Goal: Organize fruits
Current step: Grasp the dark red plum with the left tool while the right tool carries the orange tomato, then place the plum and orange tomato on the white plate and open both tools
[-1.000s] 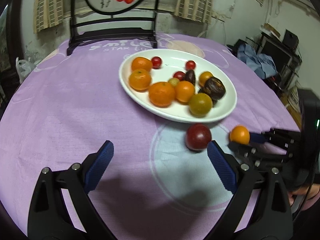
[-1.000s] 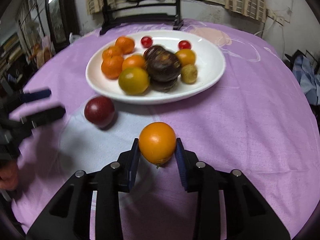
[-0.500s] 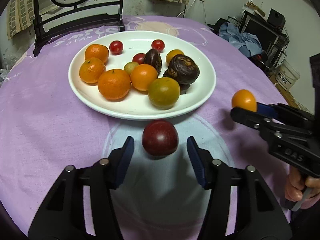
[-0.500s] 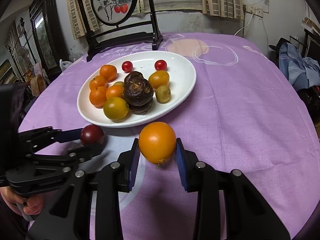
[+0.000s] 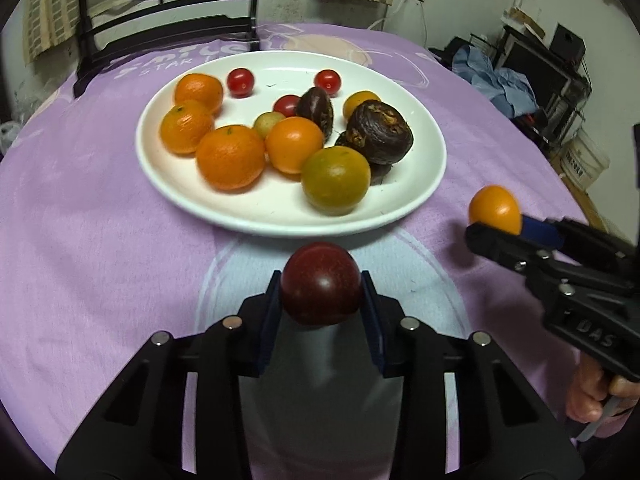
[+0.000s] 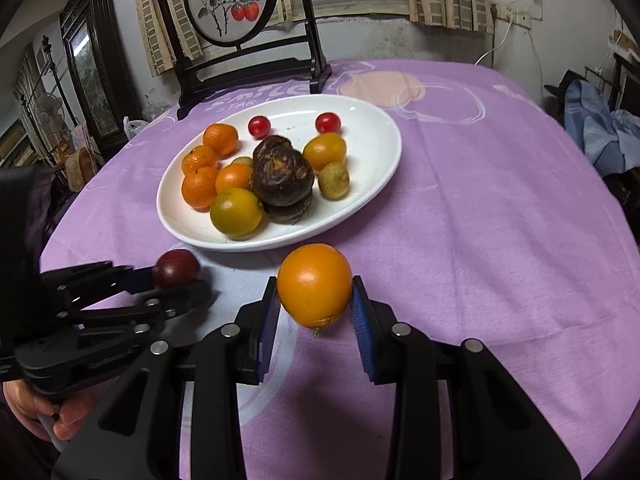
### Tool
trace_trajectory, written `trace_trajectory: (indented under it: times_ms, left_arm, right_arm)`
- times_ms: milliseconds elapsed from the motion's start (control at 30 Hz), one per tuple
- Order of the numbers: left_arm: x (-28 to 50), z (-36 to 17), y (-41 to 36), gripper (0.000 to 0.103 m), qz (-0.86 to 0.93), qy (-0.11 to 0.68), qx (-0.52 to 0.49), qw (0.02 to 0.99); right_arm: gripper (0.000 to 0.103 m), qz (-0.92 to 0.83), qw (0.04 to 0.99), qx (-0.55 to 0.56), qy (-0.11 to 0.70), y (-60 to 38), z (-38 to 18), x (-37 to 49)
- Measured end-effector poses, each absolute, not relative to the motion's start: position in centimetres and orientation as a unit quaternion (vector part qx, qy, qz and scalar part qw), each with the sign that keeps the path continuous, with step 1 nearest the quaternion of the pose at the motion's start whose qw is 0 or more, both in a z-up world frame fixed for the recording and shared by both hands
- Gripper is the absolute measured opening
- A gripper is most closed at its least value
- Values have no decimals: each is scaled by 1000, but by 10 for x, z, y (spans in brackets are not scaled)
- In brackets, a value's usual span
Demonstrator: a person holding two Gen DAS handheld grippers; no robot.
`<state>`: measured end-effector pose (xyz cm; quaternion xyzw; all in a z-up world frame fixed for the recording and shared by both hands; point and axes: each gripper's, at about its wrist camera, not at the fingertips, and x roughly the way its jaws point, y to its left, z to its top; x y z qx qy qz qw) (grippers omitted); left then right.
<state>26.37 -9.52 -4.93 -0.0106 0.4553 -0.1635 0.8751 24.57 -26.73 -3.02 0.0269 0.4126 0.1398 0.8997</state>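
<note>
A white oval plate [image 5: 424, 184] [image 6: 376, 184] on the purple tablecloth holds several tangerines, cherry tomatoes, dark wrinkled fruits and a greenish orange [image 5: 335, 181]. My left gripper [image 5: 320, 292] is shut on a dark red plum [image 5: 320, 283], just in front of the plate's near rim; it also shows in the right wrist view [image 6: 176, 276]. My right gripper [image 6: 314, 304] is shut on a yellow-orange fruit [image 6: 314, 284] and holds it above the cloth, right of the plate; the fruit shows in the left wrist view [image 5: 495, 208].
A dark wooden screen stand [image 6: 248, 64] with a round fruit painting stands at the table's far edge behind the plate. The round table [image 6: 500, 220] drops off at right, where blue cloth and clutter [image 5: 500, 80] lie.
My left gripper moved forward to the plum and shut on it; it was open a second ago. My right gripper rose with the orange fruit still in it.
</note>
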Motion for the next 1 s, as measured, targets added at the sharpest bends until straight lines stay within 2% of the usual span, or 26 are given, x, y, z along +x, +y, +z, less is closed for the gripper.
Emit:
trace_trajectory:
  times_ms: [200,333,467,667,1000]
  left_arm:
    - [225,-32,-76,38,-168,424,-34,889]
    - [221,-17,-71,38,-174,401,-44,898]
    - [247,5,-69,38,-159,375,-37,912]
    - [310,19,-68,38,-126,364,-42,922]
    - [370,4,-78,38,-97,384,-17,918]
  right_arm:
    - [36,202,892,43,402,-251,-27,228]
    - [36,223,907,42,355,-233,-7,215]
    - [36,193,928,24,319,-223,15,231]
    - [36,154,939,9,307,-221,27,284]
    - [35,139,928,1,345,-226,4,341]
